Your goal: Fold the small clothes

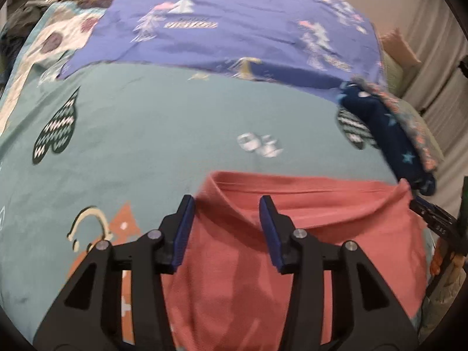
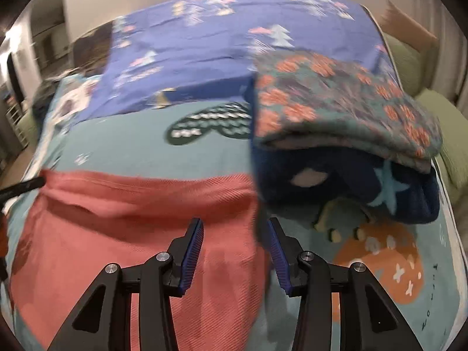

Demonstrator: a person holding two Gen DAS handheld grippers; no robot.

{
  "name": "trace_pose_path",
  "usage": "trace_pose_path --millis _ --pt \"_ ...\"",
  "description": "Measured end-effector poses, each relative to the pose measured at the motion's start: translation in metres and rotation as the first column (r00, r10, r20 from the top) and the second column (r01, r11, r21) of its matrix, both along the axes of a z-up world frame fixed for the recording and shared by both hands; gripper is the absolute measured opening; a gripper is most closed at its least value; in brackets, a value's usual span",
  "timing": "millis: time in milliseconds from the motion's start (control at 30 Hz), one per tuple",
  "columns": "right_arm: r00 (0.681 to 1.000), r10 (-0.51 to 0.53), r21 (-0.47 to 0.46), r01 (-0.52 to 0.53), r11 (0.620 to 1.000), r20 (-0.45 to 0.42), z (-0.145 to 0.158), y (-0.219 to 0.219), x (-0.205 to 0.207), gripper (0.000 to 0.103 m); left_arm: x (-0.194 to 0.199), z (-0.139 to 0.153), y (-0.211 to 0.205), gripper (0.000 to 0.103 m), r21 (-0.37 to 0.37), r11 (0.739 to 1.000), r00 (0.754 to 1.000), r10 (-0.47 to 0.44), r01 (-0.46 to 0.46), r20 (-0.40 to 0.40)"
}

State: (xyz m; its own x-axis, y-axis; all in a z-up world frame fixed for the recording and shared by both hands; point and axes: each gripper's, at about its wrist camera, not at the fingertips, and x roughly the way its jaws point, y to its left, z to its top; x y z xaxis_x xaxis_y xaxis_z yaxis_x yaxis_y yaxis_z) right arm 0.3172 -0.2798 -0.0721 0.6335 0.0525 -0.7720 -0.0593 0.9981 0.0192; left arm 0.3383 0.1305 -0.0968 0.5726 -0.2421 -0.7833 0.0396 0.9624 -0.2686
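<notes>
A coral-pink garment [image 1: 292, 234] is seen spread flat on the bed [image 1: 146, 134], near its front edge, with its long axis running left to right along that edge and a folded hem lying along its far side. At the garment's left end the left tool [image 1: 226, 219] is held just over the cloth, its blue pads parted and nothing pinched between them, so it is judged released; the folded hem lies just ahead of its fingertips. At the garment's right end the right tool [image 2: 235, 239] is likewise seen with its pads apart and nothing gripped, the garment's right edge passing between the two fingers. Each end of the garment is thus covered by the tool on its own side, and neither is judged nearer overall. Further right, near the bed's right edge, a pile of folded clothes [image 2: 351, 134] is seen: a floral piece on top of a dark blue starred one, just beside the pink garment's far right corner. A purple printed sheet [image 1: 234, 20] is laid across the far part of the bed. For the coming fold, the garment lies below and ahead of both tools.
</notes>
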Motion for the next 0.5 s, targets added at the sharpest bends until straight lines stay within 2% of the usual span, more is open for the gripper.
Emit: trace_pose_path --millis 67,133,200,333,500 --pt "0.999 -0.024 0.010 0.024 1.000 -0.030 -0.008 -0.006 0.005 0.045 -0.002 -0.011 0.007 0.048 -0.003 1.000 1.000 0.014 -0.014 -0.027" --pt "0.998 -0.041 0.043 0.043 0.998 -0.054 -0.016 -0.016 0.004 0.046 -0.007 -0.017 0.015 0.056 -0.024 0.999 0.999 0.024 -0.024 -0.034" --pt "0.997 -0.051 0.091 0.056 0.994 -0.060 -0.019 -0.025 -0.003 0.049 -0.011 -0.017 0.023 0.057 -0.050 0.998 0.998 0.048 -0.050 -0.032" --pt "0.997 -0.065 0.096 0.070 0.993 -0.052 -0.015 -0.032 -0.013 0.052 -0.017 -0.003 0.037 0.057 -0.102 0.991 0.996 0.091 -0.092 -0.006" --pt "0.997 -0.064 0.071 0.067 0.995 -0.048 -0.014 -0.032 -0.017 0.052 -0.028 0.019 0.047 0.062 -0.229 0.970 0.993 0.101 -0.084 0.064"
